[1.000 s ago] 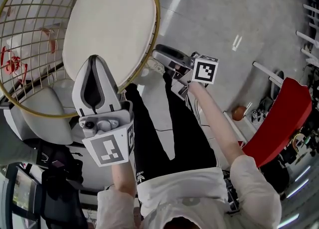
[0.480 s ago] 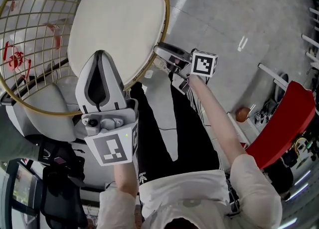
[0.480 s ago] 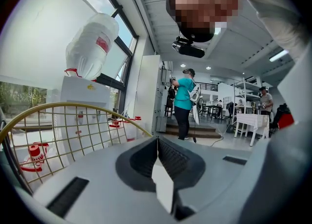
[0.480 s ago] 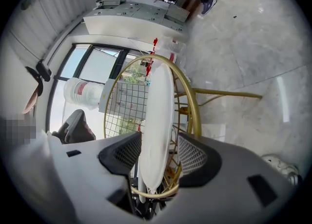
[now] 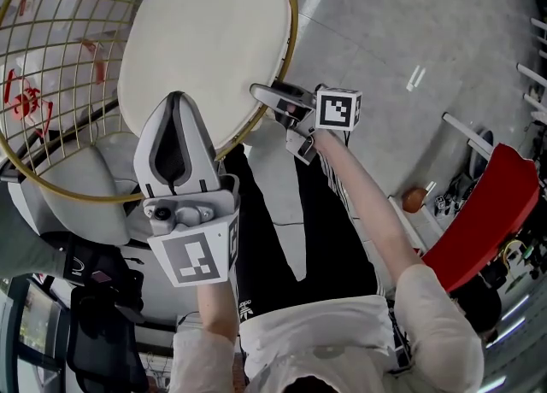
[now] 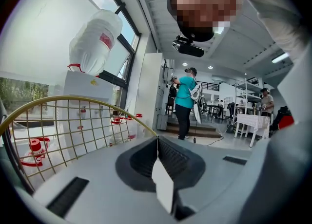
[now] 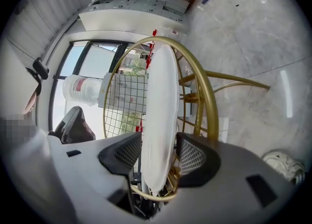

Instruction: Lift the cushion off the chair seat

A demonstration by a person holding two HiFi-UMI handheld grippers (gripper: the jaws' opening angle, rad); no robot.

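Note:
A cream oval cushion (image 5: 205, 37) lies on the seat of a gold wire chair (image 5: 60, 32). My right gripper (image 5: 261, 92) is at the cushion's near right edge. In the right gripper view the cushion (image 7: 161, 101) shows edge-on between the open jaws of the right gripper (image 7: 158, 155), one pad on each side, and it does not look squeezed. The gold rim (image 7: 209, 101) runs just to the right of it. My left gripper (image 5: 175, 96) is shut on nothing and held over the cushion's near left part. In the left gripper view the left gripper (image 6: 157, 142) points past the chair rim (image 6: 73, 100).
A grey padded seat (image 5: 81, 190) and a black bag (image 5: 102, 297) sit below the chair at the left. A red chair (image 5: 487, 212) and an orange ball (image 5: 412, 199) stand to the right on the grey floor. A water dispenser bottle (image 6: 95, 40) and a standing person (image 6: 184, 101) are farther off.
My right gripper has moved left, up to the cushion's edge, and now straddles it. The left gripper has shifted only slightly.

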